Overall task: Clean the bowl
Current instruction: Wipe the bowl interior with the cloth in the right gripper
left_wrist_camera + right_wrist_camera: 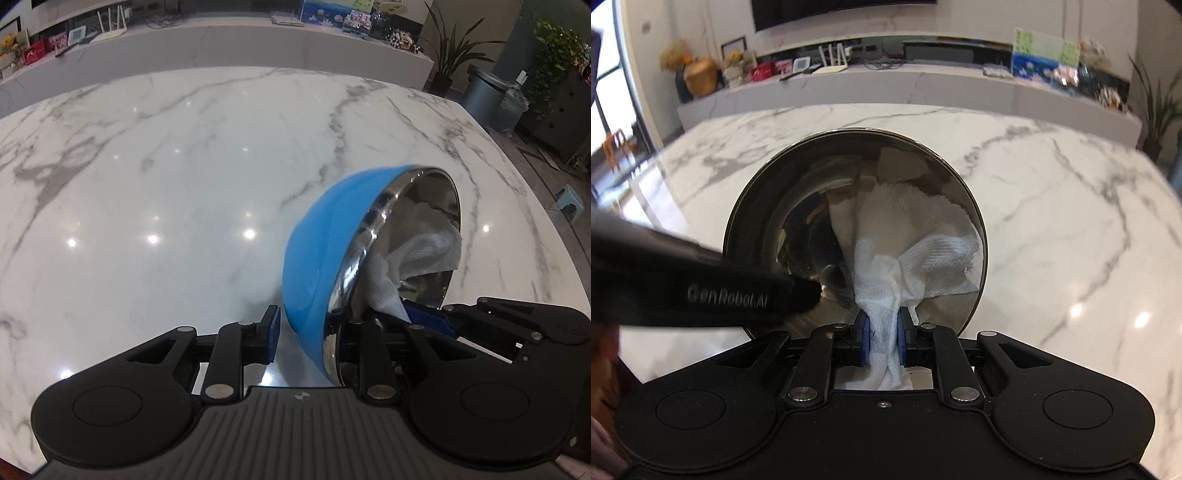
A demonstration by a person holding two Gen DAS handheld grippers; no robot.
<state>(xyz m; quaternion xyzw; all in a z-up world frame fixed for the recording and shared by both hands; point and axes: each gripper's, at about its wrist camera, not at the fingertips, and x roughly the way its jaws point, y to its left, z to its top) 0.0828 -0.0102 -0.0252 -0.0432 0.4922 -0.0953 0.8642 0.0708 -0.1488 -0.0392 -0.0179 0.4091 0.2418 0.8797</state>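
Note:
A bowl (317, 251), blue outside and shiny steel inside, is held tilted on its side above the marble table (166, 166). My left gripper (306, 332) is shut on the bowl's rim, one finger outside and one inside. In the right wrist view the bowl's steel inside (798, 206) faces the camera. My right gripper (882, 339) is shut on a crumpled white paper towel (916, 243) pressed into the bowl; the towel also shows in the left wrist view (424, 251). The left gripper's black body (701, 284) crosses the bowl's left rim.
The white marble table (1071, 221) stretches around and beyond the bowl. A long marble shelf (923, 85) with boxes, pictures and a router stands behind it. A grey bin (484, 92) and potted plants (454, 48) stand off the table's far right.

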